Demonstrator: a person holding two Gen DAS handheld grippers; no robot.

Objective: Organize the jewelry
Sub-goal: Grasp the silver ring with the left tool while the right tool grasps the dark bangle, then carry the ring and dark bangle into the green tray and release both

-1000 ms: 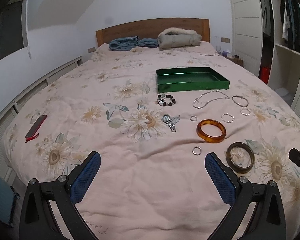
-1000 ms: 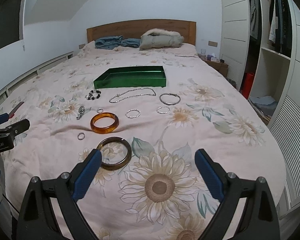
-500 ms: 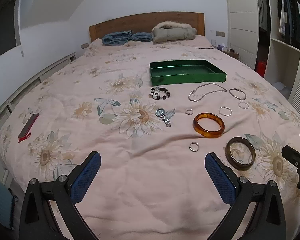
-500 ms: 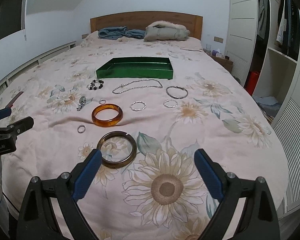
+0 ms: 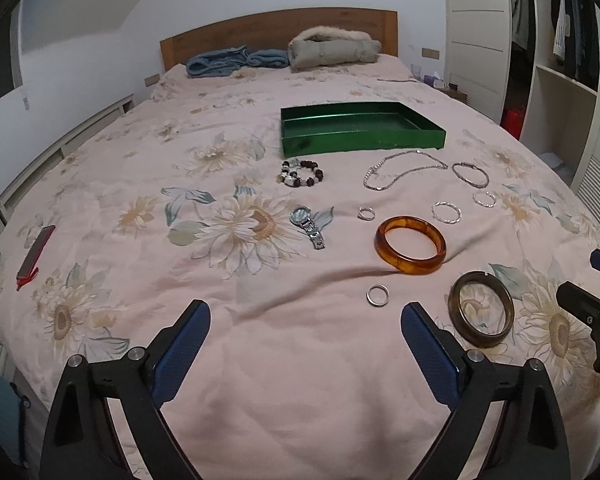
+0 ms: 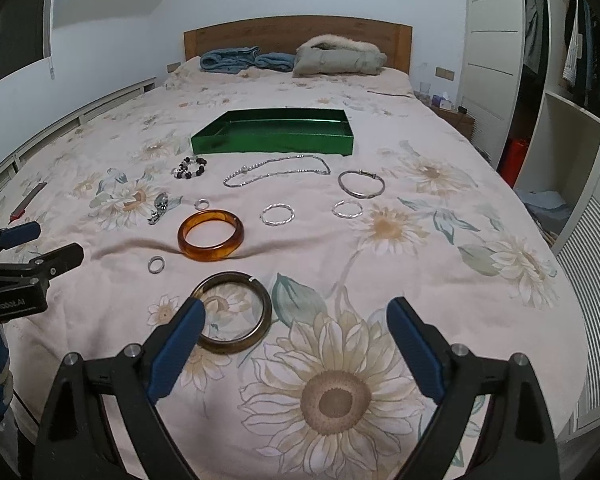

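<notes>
Jewelry lies on a floral bedspread before an empty green tray (image 5: pixel 380 140) (image 6: pixel 276 146). An amber bangle (image 5: pixel 410 245) (image 6: pixel 211 240), a dark bangle (image 5: pixel 481 314) (image 6: pixel 232 312), a silver ring (image 5: pixel 378 294) (image 6: pixel 156 264), a watch (image 5: pixel 308 226), a bead bracelet (image 5: pixel 302 174), a chain necklace (image 5: pixel 400 168) (image 6: pixel 276 170) and thin silver bracelets (image 6: pixel 360 184) lie apart. My left gripper (image 5: pixel 304 328) is open and empty above the sheet near the ring. My right gripper (image 6: pixel 296 322) is open and empty, its left finger just in front of the dark bangle.
A red-cased phone (image 5: pixel 34 258) lies at the bed's left edge. Folded clothes (image 5: pixel 332 52) lie by the wooden headboard. A wardrobe (image 6: pixel 560 100) stands to the right of the bed, and a low white wall runs along the left.
Both grippers have moved forward and lower toward the jewelry, so the bangles and ring appear closer. Both stay open. No jewelry has moved.
</notes>
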